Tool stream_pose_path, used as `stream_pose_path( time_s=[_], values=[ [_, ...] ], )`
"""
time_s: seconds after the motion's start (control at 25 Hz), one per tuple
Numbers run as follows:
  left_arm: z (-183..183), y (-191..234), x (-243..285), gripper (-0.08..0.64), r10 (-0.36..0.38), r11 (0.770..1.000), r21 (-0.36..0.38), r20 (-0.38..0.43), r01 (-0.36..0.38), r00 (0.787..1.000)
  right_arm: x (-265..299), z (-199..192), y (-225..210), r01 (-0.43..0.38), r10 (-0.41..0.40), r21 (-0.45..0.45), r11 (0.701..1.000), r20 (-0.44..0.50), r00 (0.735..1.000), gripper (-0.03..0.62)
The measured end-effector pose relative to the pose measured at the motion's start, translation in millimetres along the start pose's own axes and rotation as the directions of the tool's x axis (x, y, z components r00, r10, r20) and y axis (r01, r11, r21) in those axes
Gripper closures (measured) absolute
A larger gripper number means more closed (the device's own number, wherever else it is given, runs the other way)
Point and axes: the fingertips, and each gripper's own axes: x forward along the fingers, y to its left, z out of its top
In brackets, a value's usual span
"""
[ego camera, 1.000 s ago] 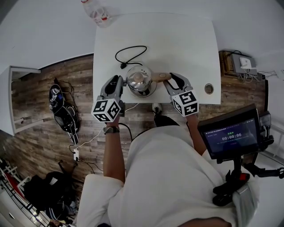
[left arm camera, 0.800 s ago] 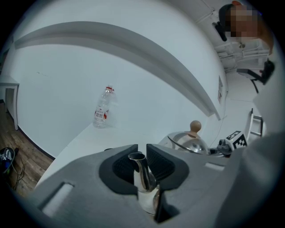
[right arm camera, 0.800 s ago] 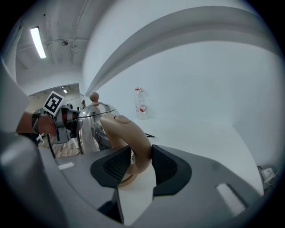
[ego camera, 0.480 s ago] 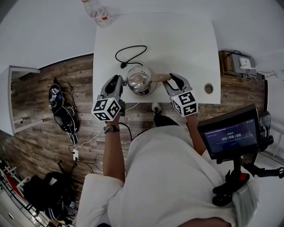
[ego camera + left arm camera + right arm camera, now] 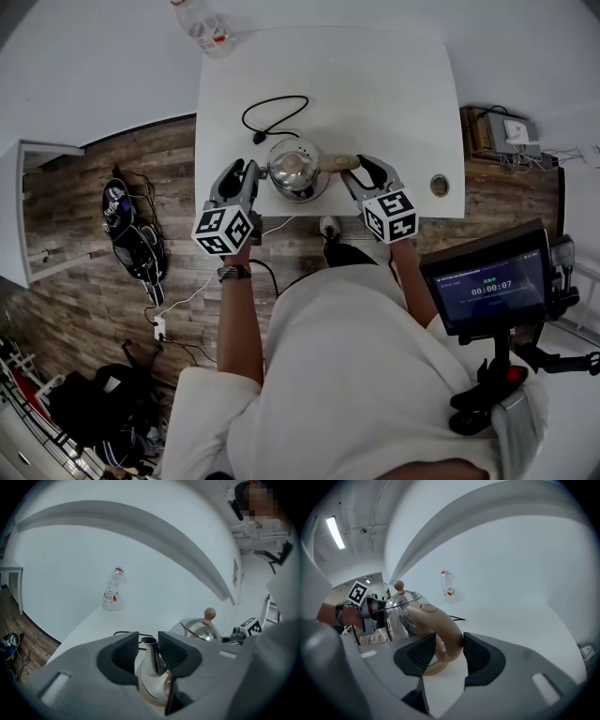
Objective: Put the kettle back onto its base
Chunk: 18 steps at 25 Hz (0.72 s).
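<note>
A shiny steel kettle (image 5: 293, 169) with a wooden lid knob and a tan handle (image 5: 440, 625) stands near the front edge of the white table (image 5: 375, 84), over a round base whose rim (image 5: 427, 670) shows below the handle. My left gripper (image 5: 246, 169) is at the kettle's left. Its jaws are opening around the spout (image 5: 149, 656), and slim gaps show beside the pads. My right gripper (image 5: 361, 167) is at the kettle's right. Its jaws are also opening, with the handle between them and a gap at the left pad.
A black power cord (image 5: 272, 117) loops on the table behind the kettle. A clear plastic bottle (image 5: 202, 28) stands at the far left corner. A round cable hole (image 5: 439, 186) is at the front right. A monitor (image 5: 483, 286) stands beside me on the right.
</note>
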Motion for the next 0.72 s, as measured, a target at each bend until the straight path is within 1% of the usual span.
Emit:
stream_pose_path(
  time_s=[0.08, 0.16, 0.24, 0.4, 0.52, 0.72],
  values=[
    [-4.0, 5.1, -0.9, 0.402, 0.019, 1.0, 0.024, -0.024, -0.018, 1.0, 0.1, -5.1, -0.5, -0.011, 0.011, 0.009, 1.0, -0.012, 1.0, 0.42],
    [-5.9, 6.6, -2.0, 0.382, 0.025, 0.998, 0.063, -0.047, -0.022, 0.999, -1.0, -8.9, -2.0, -0.01, 0.01, 0.005, 1.0, -0.022, 1.0, 0.422],
    [-5.2, 6.8, -2.5, 0.382, 0.027, 0.996, 0.09, -0.06, -0.022, 0.998, -2.6, -10.0, -4.4, -0.002, 0.002, 0.006, 1.0, -0.025, 1.0, 0.422],
    [-3.3, 12.1, -6.0, 0.382, 0.042, 0.995, 0.094, -0.064, -0.036, 0.997, -5.9, -7.7, -8.0, 0.023, -0.023, 0.005, 1.0, -0.025, 0.999, 0.422],
    [-1.8, 13.3, -5.7, 0.382, 0.046, 0.992, 0.119, -0.069, -0.038, 0.997, -8.7, -3.4, -15.4, 0.048, -0.048, 0.009, 0.999, -0.016, 0.999, 0.422],
    [12.5, 19.3, -9.3, 0.382, 0.063, 0.988, 0.144, -0.041, -0.057, 0.997, -14.0, 11.3, -25.9, 0.081, -0.081, 0.017, 0.997, 0.016, 0.997, 0.437]
  ],
)
